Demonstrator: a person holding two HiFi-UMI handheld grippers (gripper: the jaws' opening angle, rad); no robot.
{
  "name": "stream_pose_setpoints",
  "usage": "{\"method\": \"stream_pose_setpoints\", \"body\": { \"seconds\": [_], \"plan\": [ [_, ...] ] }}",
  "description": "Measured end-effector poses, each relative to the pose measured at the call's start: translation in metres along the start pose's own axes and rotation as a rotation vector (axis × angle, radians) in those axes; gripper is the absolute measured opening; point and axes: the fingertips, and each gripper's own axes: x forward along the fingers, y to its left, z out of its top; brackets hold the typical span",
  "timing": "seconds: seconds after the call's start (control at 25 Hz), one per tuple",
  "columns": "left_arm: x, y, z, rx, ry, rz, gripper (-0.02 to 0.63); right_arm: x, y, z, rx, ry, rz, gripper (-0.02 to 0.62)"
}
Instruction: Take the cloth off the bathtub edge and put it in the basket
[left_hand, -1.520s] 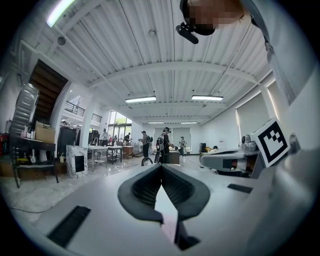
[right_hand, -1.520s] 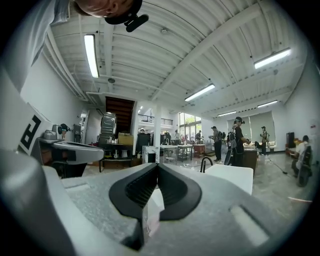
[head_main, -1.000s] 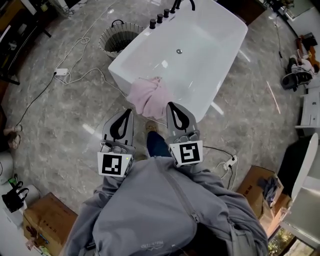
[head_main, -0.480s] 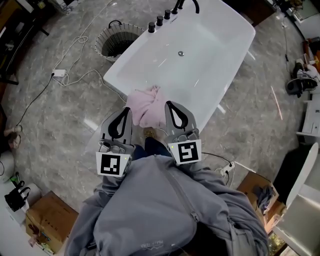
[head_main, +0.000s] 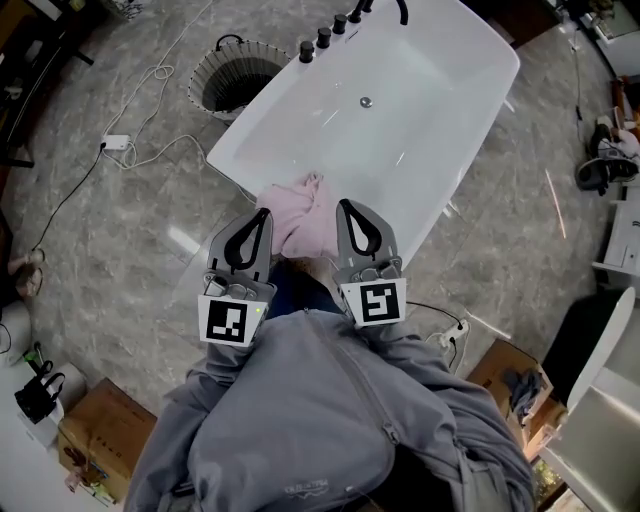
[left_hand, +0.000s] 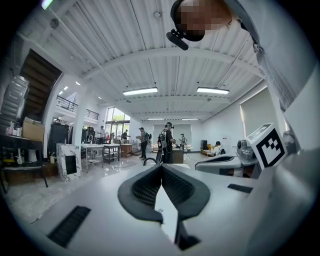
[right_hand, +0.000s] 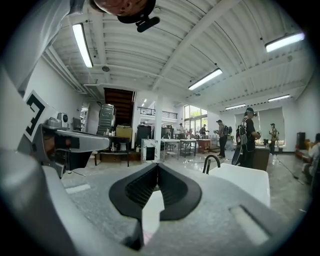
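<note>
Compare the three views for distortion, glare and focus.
Head view: sharp and evenly lit, with white glints on the bathtub and light streaks on the glossy floor. Left gripper view: a fisheye circle with black corners, ceiling lamps bowed, the shut left tool soft up close. Right gripper view: the same bending, a glaring strip lamp, the shut right tool blurred near the lens.

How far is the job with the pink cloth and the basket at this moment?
Nothing looks done yet: the pink cloth lies on the bathtub edge. In hand: the left gripper and the right gripper, both shut and empty, flank the cloth without holding it. Left: open, grasp the cloth, carry it to the basket beside the tub's tap end.
</note>
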Motion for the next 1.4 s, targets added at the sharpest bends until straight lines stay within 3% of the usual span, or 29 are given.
{"method": "stream_pose_setpoints", "body": {
  "seconds": [0.28,0.64,1.4],
  "plan": [
    [0.03,0.016,-0.029,0.016,0.047,-0.062,0.006,0.023,-0.012,-0.037,0.028,0.066,-0.04,0.005],
    [0.065,0.021,-0.097,0.013,0.131,-0.112,0.006,0.041,-0.021,-0.108,0.044,0.154,-0.03,0.005],
    [0.085,0.022,-0.221,-0.025,0.248,-0.151,0.008,0.049,-0.021,-0.231,0.094,0.256,-0.033,0.005]
  ]
}}
